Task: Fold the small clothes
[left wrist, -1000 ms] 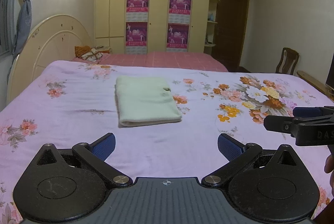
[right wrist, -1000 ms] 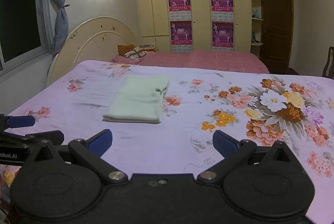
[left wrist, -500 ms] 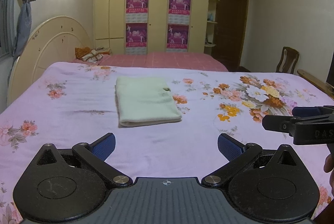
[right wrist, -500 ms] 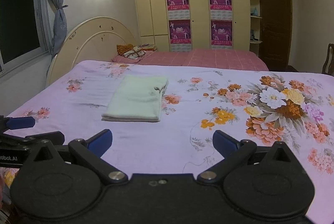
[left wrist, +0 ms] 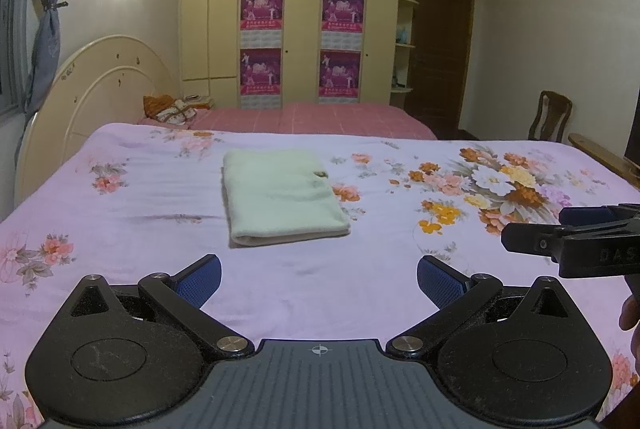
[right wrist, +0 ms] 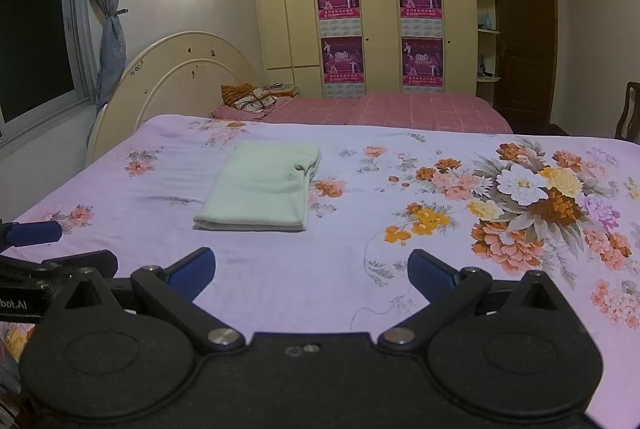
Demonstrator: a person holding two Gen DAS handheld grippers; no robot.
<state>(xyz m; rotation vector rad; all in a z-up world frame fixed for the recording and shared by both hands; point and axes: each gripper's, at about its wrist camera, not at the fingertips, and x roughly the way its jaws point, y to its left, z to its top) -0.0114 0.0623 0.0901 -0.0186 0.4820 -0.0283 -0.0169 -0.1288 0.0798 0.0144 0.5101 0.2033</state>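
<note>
Pale green cloth [left wrist: 280,197] lies on bed [left wrist: 120,229], already folded into neat flat rectangle, edges stacked, layers visible at near edge. Fold looks finished; no further crease seems needed.

Left gripper [left wrist: 319,279] short of cloth's near edge, jaws spread wide, nothing between them. Right gripper [right wrist: 311,271] also short of cloth's near edge, off to its right, jaws spread, empty. Neither touches cloth.

No other garment visible near cloth, so remaining work unclear.
</note>
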